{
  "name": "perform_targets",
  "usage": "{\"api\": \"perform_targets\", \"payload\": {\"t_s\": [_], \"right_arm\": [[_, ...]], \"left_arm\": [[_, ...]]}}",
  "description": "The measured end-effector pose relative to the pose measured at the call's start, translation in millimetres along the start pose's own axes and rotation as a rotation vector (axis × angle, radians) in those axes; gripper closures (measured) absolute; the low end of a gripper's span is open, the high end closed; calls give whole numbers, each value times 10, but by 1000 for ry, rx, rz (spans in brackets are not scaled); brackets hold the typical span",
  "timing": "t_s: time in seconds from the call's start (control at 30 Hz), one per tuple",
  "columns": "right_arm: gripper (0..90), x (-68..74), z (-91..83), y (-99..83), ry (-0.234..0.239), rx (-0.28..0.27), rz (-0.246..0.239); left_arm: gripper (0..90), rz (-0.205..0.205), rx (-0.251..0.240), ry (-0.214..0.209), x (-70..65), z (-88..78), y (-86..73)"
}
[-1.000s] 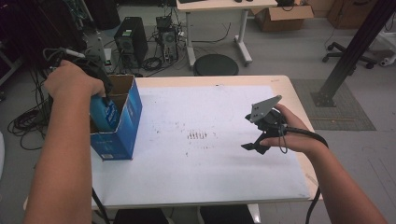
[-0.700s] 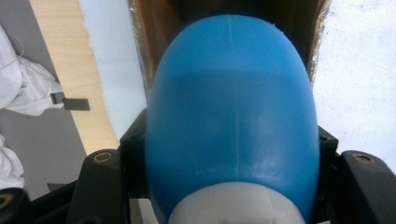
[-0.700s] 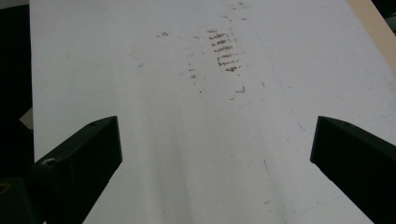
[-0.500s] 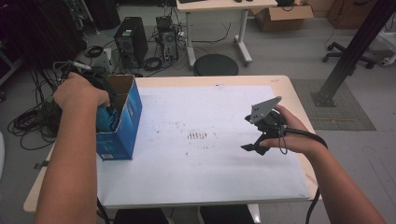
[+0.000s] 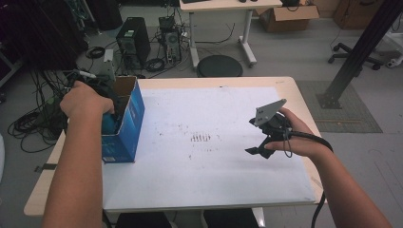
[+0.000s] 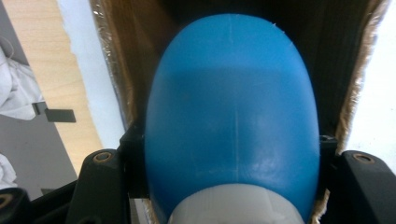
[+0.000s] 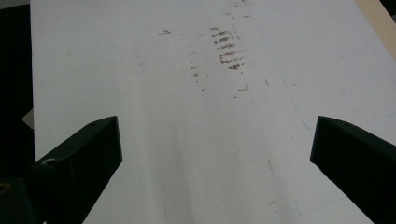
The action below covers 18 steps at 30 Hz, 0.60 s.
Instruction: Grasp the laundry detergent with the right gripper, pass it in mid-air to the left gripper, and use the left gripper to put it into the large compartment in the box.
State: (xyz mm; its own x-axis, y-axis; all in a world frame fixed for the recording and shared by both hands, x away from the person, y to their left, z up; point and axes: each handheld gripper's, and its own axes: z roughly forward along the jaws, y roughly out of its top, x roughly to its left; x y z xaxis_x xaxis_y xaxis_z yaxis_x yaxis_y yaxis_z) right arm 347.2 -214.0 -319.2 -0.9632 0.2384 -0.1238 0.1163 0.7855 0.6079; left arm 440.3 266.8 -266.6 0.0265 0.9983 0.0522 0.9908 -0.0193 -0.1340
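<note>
A rounded blue bottle (image 6: 231, 102) with a white cap at its near end sits between the jaws of my left gripper (image 6: 233, 158), which is shut on it. The bottle hangs inside the open blue cardboard box (image 5: 128, 123) at the table's left edge, brown inner walls on both sides of it. In the high view the left hand (image 5: 85, 102) covers the gripper at the box's mouth. My right gripper (image 5: 259, 145) hovers over the right part of the white sheet (image 5: 214, 180). Its jaws stand wide apart, open, with nothing between them (image 7: 215, 154).
Dark smudge marks (image 5: 202, 138) lie at the middle of the sheet. The wooden table (image 5: 294, 85) ends just right of the right hand. On the floor behind stand computer towers (image 5: 133, 40), cables, a round black stool (image 5: 219, 66) and a black post (image 5: 361, 52).
The left hand has sunk, taking the blue bottle deeper into the box. The right hand and its gripper have stayed where they were.
</note>
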Motion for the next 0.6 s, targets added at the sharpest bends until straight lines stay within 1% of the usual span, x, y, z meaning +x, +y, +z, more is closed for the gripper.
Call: {"api": "perform_targets", "payload": {"t_s": [0.07,0.1,0.13,0.17,0.23,0.27,0.3,0.33,0.4,0.5,0.6], "right_arm": [[22,-1,4,-1,0,0,-1],[22,0,10,-1,2,-1,-2],[22,0,13,-2,2,-1,-2],[22,1,16,-1,2,-1,-1],[22,9,20,0,5,-2,-2],[22,15,24,4,6,-2,-4],[22,18,26,6,7,-1,-6],[22,22,27,9,8,0,-6],[22,22,30,12,9,1,-7],[22,16,31,13,8,3,-6],[23,13,27,10,9,3,-5]], "left_arm": [[384,0,4,1,-1,17,4],[385,2,3,10,-5,40,7],[384,6,8,7,-2,51,10],[384,4,4,13,-4,65,11],[384,2,2,9,0,88,15],[384,4,6,8,0,95,20],[384,5,-1,8,-2,107,19],[384,10,7,8,-4,110,23],[384,9,1,10,-14,126,27],[384,16,4,3,-19,152,36],[384,13,3,4,-20,178,42]]}}
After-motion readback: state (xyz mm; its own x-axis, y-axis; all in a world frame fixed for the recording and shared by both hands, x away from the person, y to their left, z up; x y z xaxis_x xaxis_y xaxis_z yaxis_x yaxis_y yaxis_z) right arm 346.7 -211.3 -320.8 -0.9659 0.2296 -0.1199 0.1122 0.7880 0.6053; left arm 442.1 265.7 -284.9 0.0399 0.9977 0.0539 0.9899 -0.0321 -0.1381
